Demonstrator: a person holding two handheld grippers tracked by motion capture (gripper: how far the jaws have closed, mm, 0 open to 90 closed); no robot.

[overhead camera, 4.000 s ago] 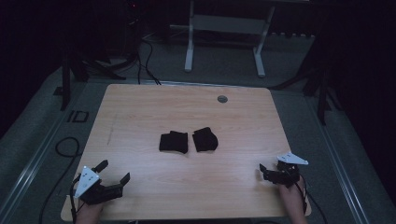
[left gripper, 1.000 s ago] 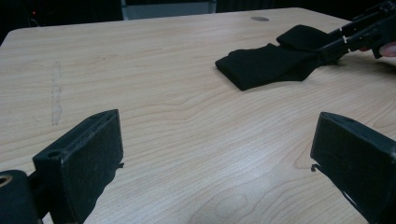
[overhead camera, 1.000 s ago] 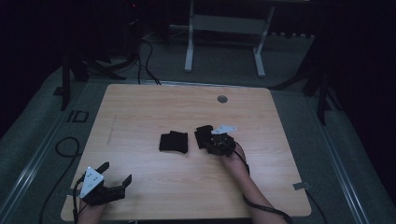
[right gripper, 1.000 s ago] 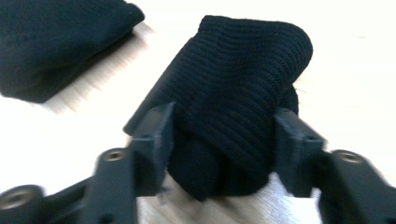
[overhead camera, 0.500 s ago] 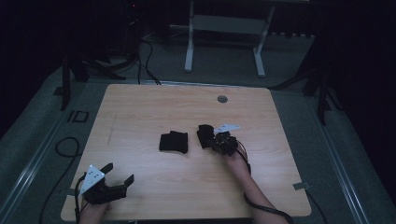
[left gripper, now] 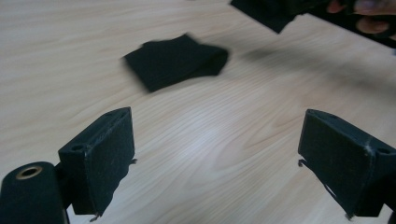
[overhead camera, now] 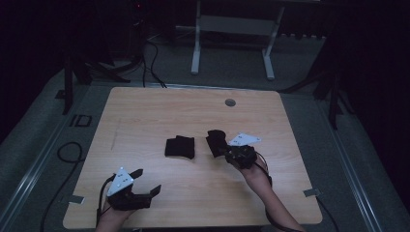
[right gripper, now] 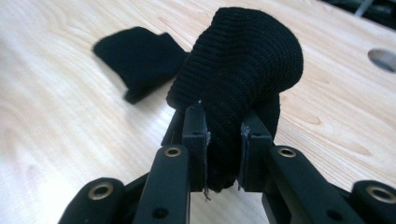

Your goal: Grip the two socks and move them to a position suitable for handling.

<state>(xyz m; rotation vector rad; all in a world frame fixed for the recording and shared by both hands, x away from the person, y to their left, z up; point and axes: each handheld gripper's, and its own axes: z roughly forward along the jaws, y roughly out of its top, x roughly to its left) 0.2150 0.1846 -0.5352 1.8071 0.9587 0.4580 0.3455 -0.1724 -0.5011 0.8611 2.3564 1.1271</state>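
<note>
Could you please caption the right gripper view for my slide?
Right tool pinching a black knitted cloth above the wooden table.

Your left gripper (left gripper: 215,158) hangs wide-jawed over the table (left gripper: 70,56), near a folded black cloth (left gripper: 175,60).

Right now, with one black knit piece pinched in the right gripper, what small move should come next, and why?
Probably lift the right gripper a little higher: its jaws have just been closing and now pinch the black knit piece, which bunches above them. The left gripper stands open, facing the other folded piece on the table.
</note>
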